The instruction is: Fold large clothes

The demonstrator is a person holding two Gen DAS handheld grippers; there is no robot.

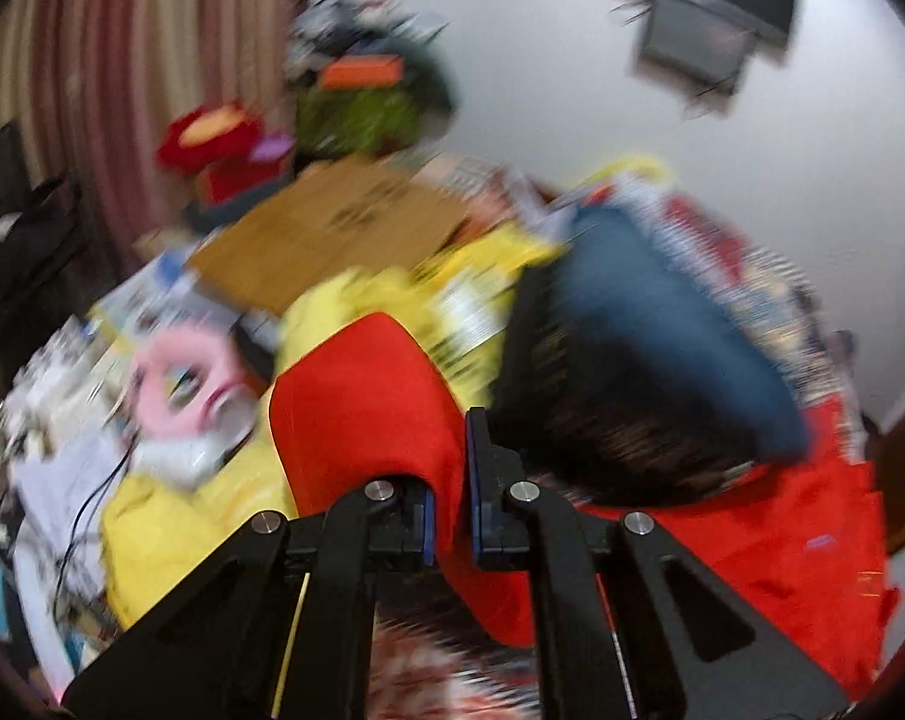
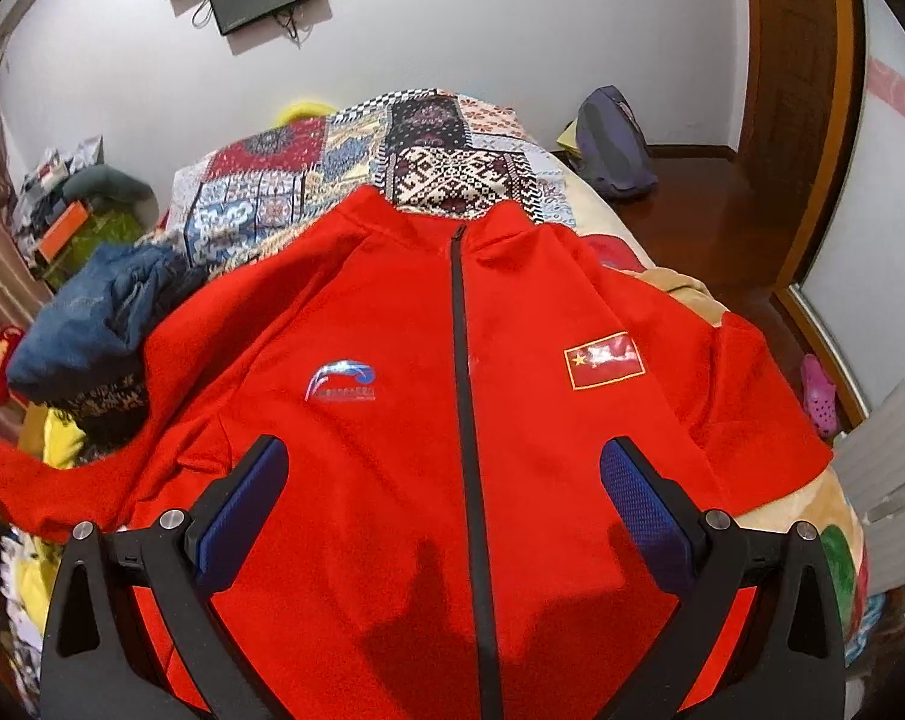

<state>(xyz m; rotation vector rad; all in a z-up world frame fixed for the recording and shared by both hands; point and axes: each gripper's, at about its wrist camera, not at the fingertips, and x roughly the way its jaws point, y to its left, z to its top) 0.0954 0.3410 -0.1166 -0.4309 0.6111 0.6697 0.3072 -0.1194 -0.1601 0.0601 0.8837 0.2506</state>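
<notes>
Bed (image 2: 428,138) blurred | left gripper (image 1: 449,480) pinching red jacket (image 2: 428,420) | right gripper (image 2: 443,474) spread

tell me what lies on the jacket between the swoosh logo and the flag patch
In the right wrist view, the black zipper runs down the red jacket between the swoosh logo and the flag patch; otherwise only plain red fabric.

The left gripper (image 1: 449,480) is a black frame of angular linkage arms with triangular cut-outs, joined by round silver pivot screws; its two fingers (image 1: 479,480) carry blue pads edged in black; a thin yellowish line runs down one arm; the right gripper (image 2: 443,516) has the same black build, silver screws, and textured blue mesh-like pads (image 2: 638,516).
</notes>
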